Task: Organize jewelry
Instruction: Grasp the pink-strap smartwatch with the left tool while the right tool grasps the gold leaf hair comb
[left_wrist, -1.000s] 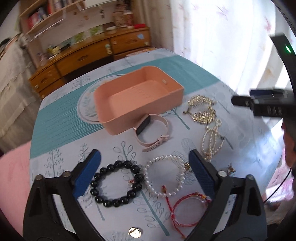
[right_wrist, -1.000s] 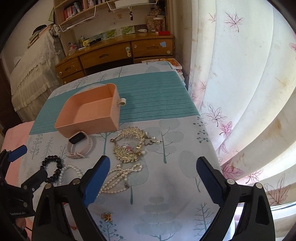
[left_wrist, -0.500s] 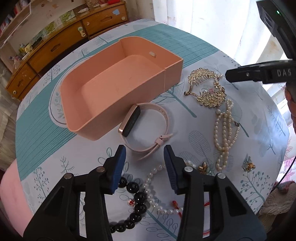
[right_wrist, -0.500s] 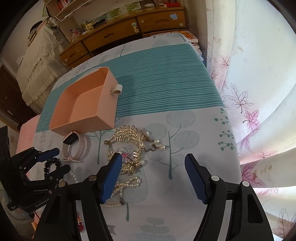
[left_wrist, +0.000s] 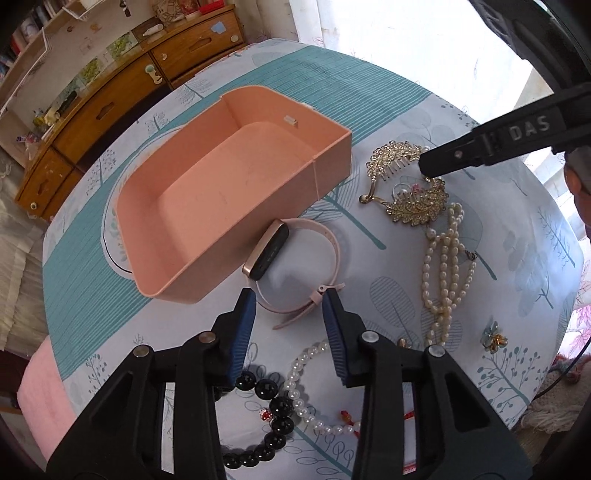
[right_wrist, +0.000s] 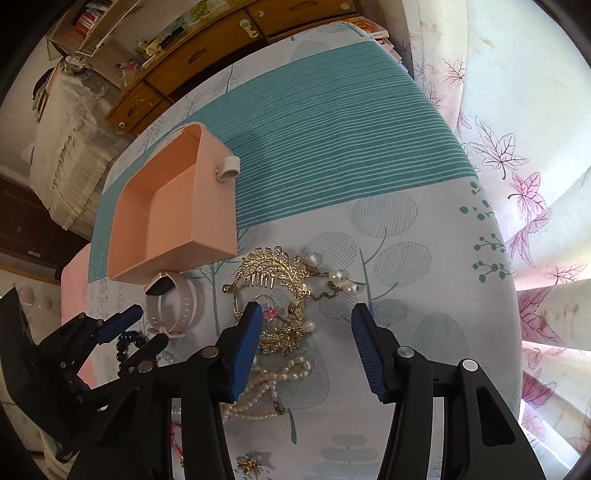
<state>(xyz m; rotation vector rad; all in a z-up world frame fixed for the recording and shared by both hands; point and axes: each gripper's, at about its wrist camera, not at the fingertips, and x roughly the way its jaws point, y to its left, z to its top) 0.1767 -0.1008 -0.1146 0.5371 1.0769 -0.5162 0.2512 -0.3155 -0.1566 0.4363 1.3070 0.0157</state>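
Observation:
An empty pink box (left_wrist: 236, 192) stands on the patterned tablecloth; it also shows in the right wrist view (right_wrist: 173, 214). A pink watch (left_wrist: 295, 273) lies against its near side. My left gripper (left_wrist: 288, 299) is open, its fingertips on either side of the watch's near strap. My right gripper (right_wrist: 304, 312) is open, low over a gold leaf hair comb (right_wrist: 277, 273), also in the left wrist view (left_wrist: 406, 184). A pearl necklace (left_wrist: 447, 266), a pearl bracelet (left_wrist: 306, 391) and a black bead bracelet (left_wrist: 266, 417) lie nearby.
A small butterfly brooch (left_wrist: 493, 338) lies near the right table edge. A red cord bracelet (left_wrist: 347, 417) peeks out behind my left gripper. A curtain (right_wrist: 517, 110) hangs to the right. A wooden dresser (left_wrist: 129, 85) stands beyond the table.
My left gripper moved forward from over the bracelets to the watch and narrowed its opening. My right gripper moved forward and down over the gold comb, also narrowing.

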